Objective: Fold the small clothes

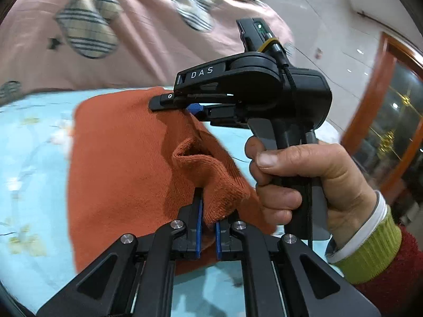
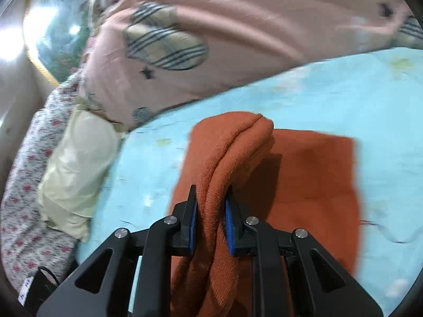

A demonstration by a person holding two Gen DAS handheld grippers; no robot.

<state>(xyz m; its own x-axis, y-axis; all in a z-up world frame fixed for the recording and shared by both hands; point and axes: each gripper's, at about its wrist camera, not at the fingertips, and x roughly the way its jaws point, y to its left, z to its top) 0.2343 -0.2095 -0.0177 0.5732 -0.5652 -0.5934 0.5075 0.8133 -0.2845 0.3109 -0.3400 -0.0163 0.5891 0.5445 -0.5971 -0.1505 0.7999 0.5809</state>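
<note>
Pinching one orange knit garment [image 1: 119, 163] are two grippers. Left gripper [image 1: 207, 227] and right gripper [image 2: 211, 222] each clamp a bunched edge.

Knit garment [image 2: 312, 174] lying on the bedsheet [image 2: 343, 92] ahead of both tongs, quilt [image 2: 238, 26] bunching behind it, pillow [image 2: 76, 166] sitting left of the right gripper [image 2: 210, 222], left gripper [image 1: 207, 227] nearer.
</note>
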